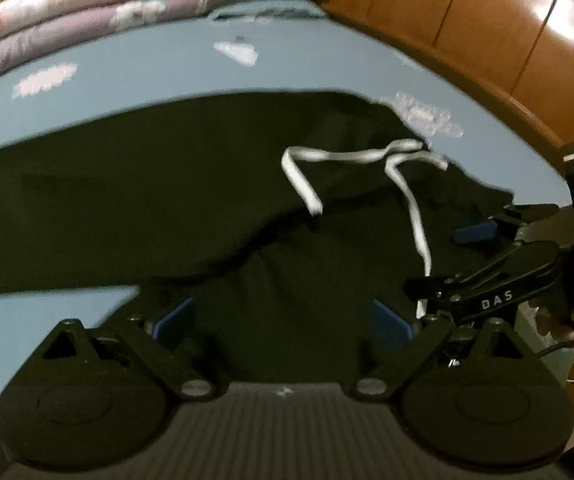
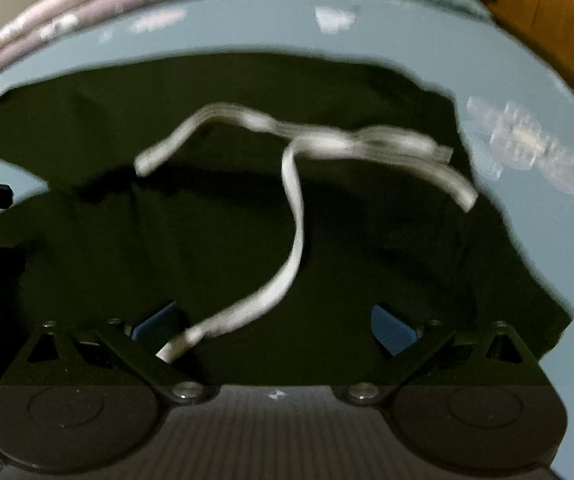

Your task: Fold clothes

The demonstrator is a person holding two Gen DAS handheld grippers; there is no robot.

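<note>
Dark olive fabric garment (image 2: 247, 240) with one white flat drawstring (image 2: 293, 216) on pale blue bed sheet (image 1: 127, 60).
Two hand-held grippers: left hand-held gripper (image 1: 283, 320) and right hand-held gripper (image 2: 275, 328) both spread wide over cloth.

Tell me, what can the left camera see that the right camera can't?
Only the left wrist view shows the right gripper from outside, open, at the garment's right edge, plus a wide stretch of wooden wall. Only the right wrist view shows the drawstring's end reaching its own left finger. Both share the dark garment, the blue sheet and folded pink bedding.
</note>
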